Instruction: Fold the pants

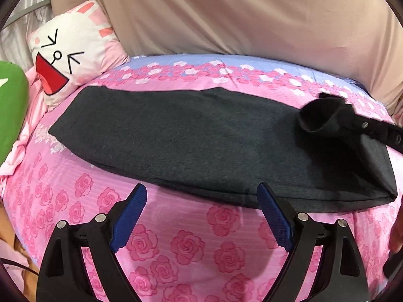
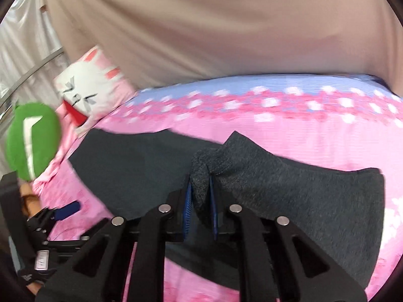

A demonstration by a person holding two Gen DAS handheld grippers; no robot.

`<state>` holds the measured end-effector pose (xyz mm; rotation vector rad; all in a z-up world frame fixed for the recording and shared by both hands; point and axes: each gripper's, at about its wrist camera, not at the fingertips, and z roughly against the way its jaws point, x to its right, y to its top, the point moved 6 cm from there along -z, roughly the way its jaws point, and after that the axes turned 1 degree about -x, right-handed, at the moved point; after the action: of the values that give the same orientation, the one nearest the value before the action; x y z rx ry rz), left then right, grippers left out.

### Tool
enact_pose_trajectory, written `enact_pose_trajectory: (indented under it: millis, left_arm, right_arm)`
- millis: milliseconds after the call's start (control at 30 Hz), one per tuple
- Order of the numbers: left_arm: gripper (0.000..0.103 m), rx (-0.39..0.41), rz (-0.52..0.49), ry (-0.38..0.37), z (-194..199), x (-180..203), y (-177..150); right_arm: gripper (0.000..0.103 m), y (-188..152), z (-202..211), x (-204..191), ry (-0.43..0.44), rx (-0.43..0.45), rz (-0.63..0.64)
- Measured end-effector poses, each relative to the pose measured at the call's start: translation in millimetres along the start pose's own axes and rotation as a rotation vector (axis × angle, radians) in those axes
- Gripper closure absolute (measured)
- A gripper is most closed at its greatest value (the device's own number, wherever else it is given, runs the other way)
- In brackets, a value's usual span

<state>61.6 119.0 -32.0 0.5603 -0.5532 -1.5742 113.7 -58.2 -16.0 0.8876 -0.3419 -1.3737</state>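
Observation:
Dark grey pants [image 1: 176, 138] lie lengthwise across a pink rose bedspread [image 1: 176, 246], folded into one long strip. My left gripper [image 1: 201, 186] hangs open just in front of the near edge of the pants, its blue pads [image 1: 131, 216] wide apart with nothing between them. At the right end, my right gripper [image 1: 335, 119] is shut on a bunched piece of the pants and lifts it off the bed. In the right wrist view the right gripper [image 2: 200, 181] pinches a fold of grey cloth [image 2: 201, 168] between its blue pads. The rest of the pants [image 2: 302, 188] spreads out beyond, and the left gripper [image 2: 64, 209] shows at the lower left.
A white and pink bunny pillow [image 1: 68, 58] leans at the far left of the bed. A green plush [image 1: 10, 110] sits at the left edge. A beige cloth [image 1: 226, 12] hangs behind the bed, above a blue band of the cover [image 1: 226, 61].

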Motion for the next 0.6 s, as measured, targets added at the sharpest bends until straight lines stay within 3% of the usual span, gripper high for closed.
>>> enact_pose_trajectory:
  millis: [100, 267, 333, 400, 433, 533, 600]
  left_arm:
    - [0.016, -0.010, 0.016, 0.004, -4, -8, -2]
    - [0.016, -0.013, 0.099, -0.017, -7, -48, 3]
    - [0.016, 0.011, 0.154, -0.008, -5, -74, 10]
    - [0.016, 0.042, 0.259, 0.032, -4, -120, 22]
    - [0.016, 0.046, 0.303, 0.037, -5, -137, 27]
    - [0.017, 0.037, 0.496, 0.008, -24, -204, 41]
    - [0.017, 0.012, 0.580, 0.008, -43, -235, 47]
  right_arm:
    - [0.081, -35, -54, -4, -0.015, -0.151, 0.018]
    - [0.073, -33, 2, 17, -0.028, -0.015, -0.051]
    - [0.069, -30, 43, 47, -0.080, 0.051, -0.108]
    - [0.058, -38, 84, 92, -0.169, 0.100, -0.185]
    - [0.051, -44, 94, 108, -0.202, 0.103, -0.214]
    - [0.050, -76, 117, 163, -0.280, 0.083, -0.342]
    - [0.050, -97, 113, 182, -0.248, 0.052, -0.428]
